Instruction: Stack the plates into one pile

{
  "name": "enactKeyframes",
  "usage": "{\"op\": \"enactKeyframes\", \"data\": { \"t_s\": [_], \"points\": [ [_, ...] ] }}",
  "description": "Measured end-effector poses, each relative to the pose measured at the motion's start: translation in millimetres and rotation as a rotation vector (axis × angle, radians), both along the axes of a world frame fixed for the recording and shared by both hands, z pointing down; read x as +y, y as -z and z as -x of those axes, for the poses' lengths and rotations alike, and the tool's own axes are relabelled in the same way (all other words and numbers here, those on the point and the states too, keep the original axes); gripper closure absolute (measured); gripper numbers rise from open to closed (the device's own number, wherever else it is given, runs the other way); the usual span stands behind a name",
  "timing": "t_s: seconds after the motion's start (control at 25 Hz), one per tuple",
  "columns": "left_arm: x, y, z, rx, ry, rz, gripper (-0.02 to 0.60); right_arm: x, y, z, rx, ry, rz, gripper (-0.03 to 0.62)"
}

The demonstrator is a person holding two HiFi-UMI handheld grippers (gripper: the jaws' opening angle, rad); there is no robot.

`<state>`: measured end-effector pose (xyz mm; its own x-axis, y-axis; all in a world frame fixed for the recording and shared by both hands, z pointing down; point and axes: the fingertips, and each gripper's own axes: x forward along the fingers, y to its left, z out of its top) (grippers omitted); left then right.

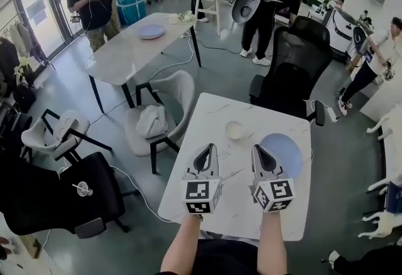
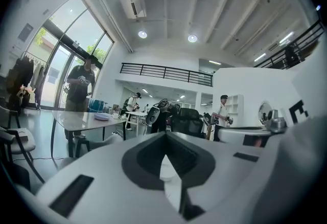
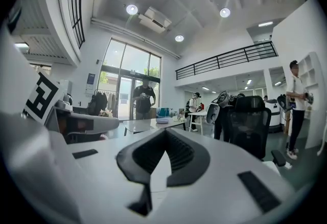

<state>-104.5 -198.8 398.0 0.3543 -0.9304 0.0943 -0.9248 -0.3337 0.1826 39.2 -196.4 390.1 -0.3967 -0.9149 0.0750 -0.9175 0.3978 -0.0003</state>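
Left tongs (image 1: 206,148) and right tongs (image 1: 259,149) are each pressed together on nothing, side by side over the white table (image 1: 213,113). Their cubes (image 1: 202,196) carry black-and-white square markers. A blue plate (image 1: 287,151) lies just right of the right tongs. A small white plate (image 1: 234,130) lies ahead, between the two tongs.

On the near table (image 1: 207,110) the small plate (image 1: 234,130) is lying towards the far edge, and the large plate (image 1: 286,149) is lying apart from it, to its right and nearer the person. The left gripper (image 1: 206,149) and right gripper (image 1: 260,150) are being held side by side over the table's near half, the right one overlapping the large plate's left rim. An office chair (image 1: 295,60) is standing behind this table, a side chair (image 1: 166,101) at its left, and a second table (image 1: 125,54) farther back left is carrying a third plate (image 1: 151,31)
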Motion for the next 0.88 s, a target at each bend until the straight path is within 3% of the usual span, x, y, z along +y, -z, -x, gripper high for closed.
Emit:
{"op": "enactKeyframes", "data": {
  "t_s": [0.88],
  "points": [
    [-26.7, -10.5, 19.3, 0.021, -0.018, 0.031, 0.566, -25.3, -16.8, 33.2, 0.058, 0.025, 0.029, 0.589]
  ]
}}
